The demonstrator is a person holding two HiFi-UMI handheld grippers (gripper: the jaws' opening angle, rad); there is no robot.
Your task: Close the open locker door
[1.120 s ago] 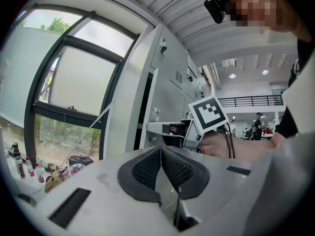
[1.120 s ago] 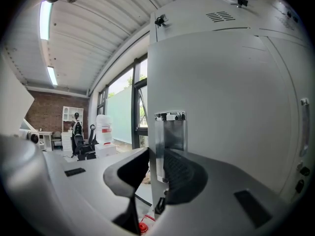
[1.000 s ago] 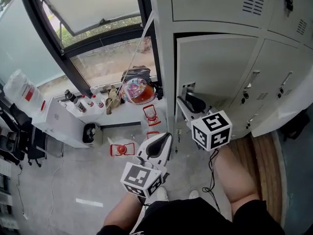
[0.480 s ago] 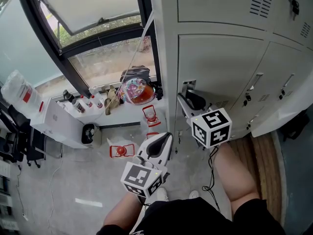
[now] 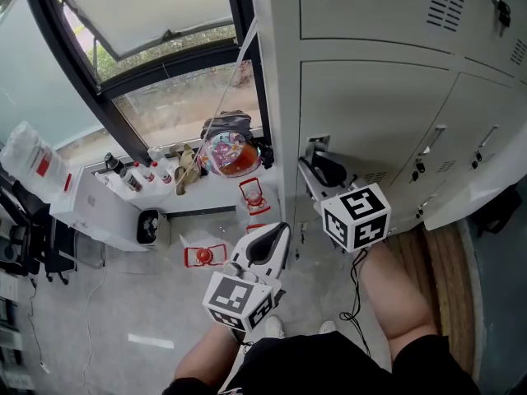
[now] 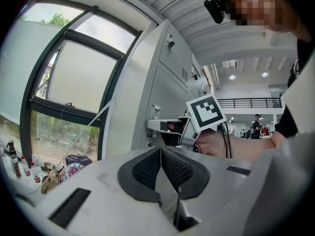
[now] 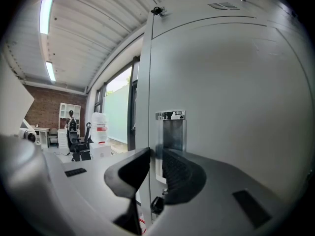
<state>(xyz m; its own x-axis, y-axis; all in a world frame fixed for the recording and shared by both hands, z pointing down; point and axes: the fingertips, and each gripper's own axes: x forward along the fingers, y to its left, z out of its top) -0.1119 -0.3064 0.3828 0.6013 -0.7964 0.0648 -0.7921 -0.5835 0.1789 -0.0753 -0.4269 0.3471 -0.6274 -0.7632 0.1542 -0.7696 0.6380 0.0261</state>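
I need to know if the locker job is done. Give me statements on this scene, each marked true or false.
The locker door stands wide open. False: it is shut flush.
The left gripper has its jaws together, empty. True.
The right gripper is far from the door. False: it is at the door's latch, jaws apart, having just been closing, nothing gripped.
Bottles stand on the ledge under the window. True.
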